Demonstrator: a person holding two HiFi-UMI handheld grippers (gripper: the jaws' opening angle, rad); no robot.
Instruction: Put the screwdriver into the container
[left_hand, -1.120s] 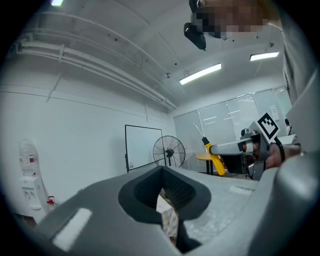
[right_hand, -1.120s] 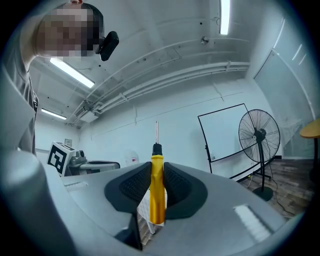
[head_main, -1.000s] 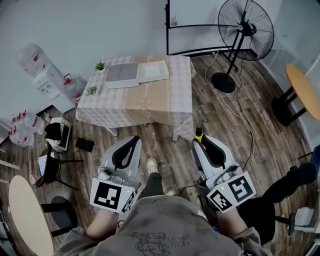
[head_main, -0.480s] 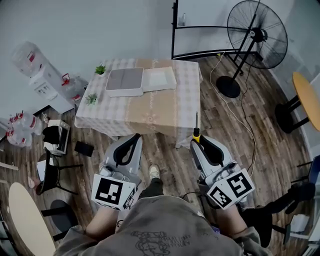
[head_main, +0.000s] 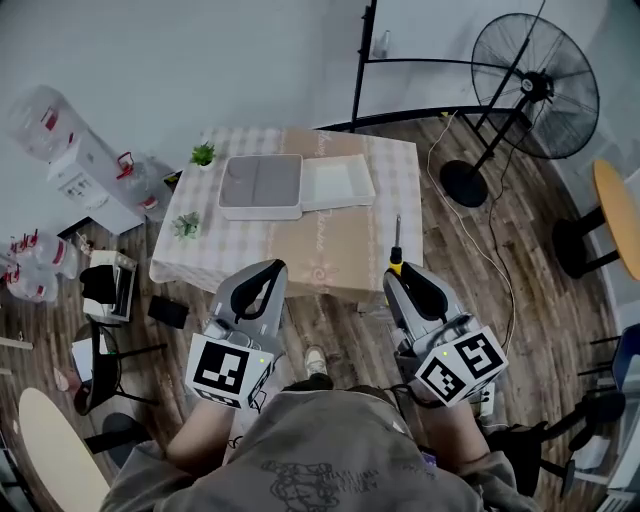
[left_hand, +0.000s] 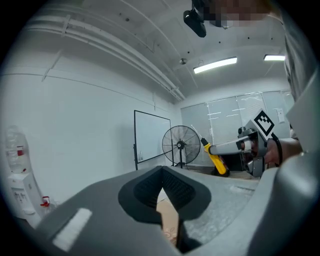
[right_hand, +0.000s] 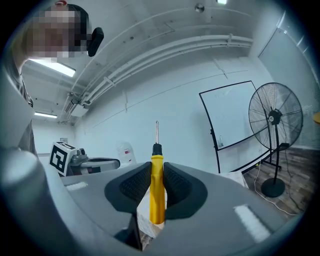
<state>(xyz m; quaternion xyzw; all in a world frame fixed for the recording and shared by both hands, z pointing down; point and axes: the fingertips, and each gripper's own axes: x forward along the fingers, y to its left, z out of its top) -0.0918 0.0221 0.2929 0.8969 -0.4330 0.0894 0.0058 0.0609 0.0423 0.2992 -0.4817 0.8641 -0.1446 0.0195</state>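
Right gripper (head_main: 399, 274) is pinching the screwdriver (head_main: 396, 262) by its yellow handle, with the metal shaft poking out past the jaw tips toward the far side, over the near right edge of the table (head_main: 335, 240). Left gripper (head_main: 271, 270) is pressed together on nothing. The grey container (head_main: 262, 185) sits far left on the table, well apart from the screwdriver

Screwdriver (right_hand: 156, 192): yellow handle, black collar, thin metal shaft. It is clamped by the handle btw. the jaws of the right tool (head_main: 398, 274), tip pointing to 12 o'clock. Container (head_main: 245, 185): flat grey tray w/ white walls, on the surface (head_main: 330, 245), approx. 10 o'clock from the screwdriver, well apart.
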